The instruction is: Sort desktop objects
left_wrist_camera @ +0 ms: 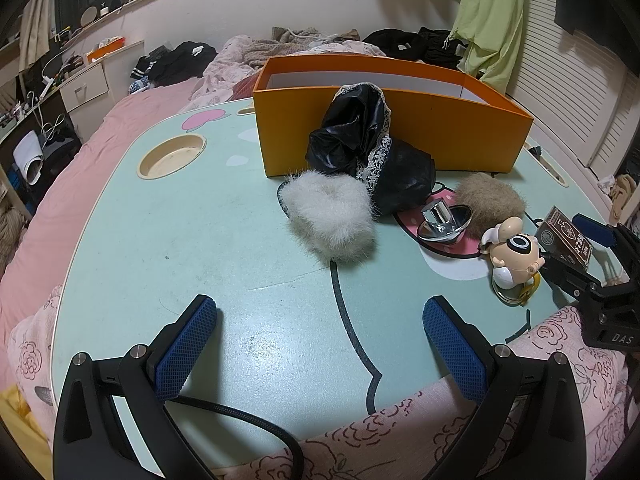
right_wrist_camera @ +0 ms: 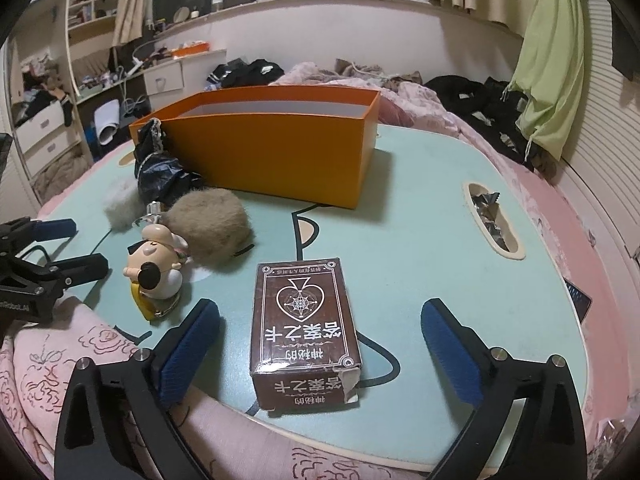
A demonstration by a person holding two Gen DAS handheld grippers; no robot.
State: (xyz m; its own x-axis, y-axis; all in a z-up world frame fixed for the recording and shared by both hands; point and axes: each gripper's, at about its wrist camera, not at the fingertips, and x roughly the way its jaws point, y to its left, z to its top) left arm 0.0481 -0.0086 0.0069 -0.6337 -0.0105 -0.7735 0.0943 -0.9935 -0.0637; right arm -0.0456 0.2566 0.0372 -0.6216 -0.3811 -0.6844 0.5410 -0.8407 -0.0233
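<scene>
We see the right gripper (right_wrist_camera: 320, 344) low over the near edge of the pale green worktop (right_wrist_camera: 420, 216), its jaws spread wide. The brown card box with a white spade emblem (right_wrist_camera: 306, 332) lies flat on the worktop between them, and neither blue pad (right_wrist_camera: 192, 344) touches it.

Left of the box stand a small cartoon figurine with a round black eye (right_wrist_camera: 154, 270) and a tan fur pompom (right_wrist_camera: 208, 226), the two touching. Behind them lie a white fur pompom (left_wrist_camera: 330, 218), a crumpled black glossy bag with lace trim (left_wrist_camera: 368, 148) and a chrome funnel-shaped piece (left_wrist_camera: 442, 226). The bag leans on the front wall of the open orange cardboard box (right_wrist_camera: 272, 160) at the far side of the worktop.

The left gripper (left_wrist_camera: 320, 344) hovers over bare worktop at the near edge, its jaws wide apart with nothing between them. A pink rose-printed quilt (left_wrist_camera: 560, 352) lies along the near edge.
</scene>
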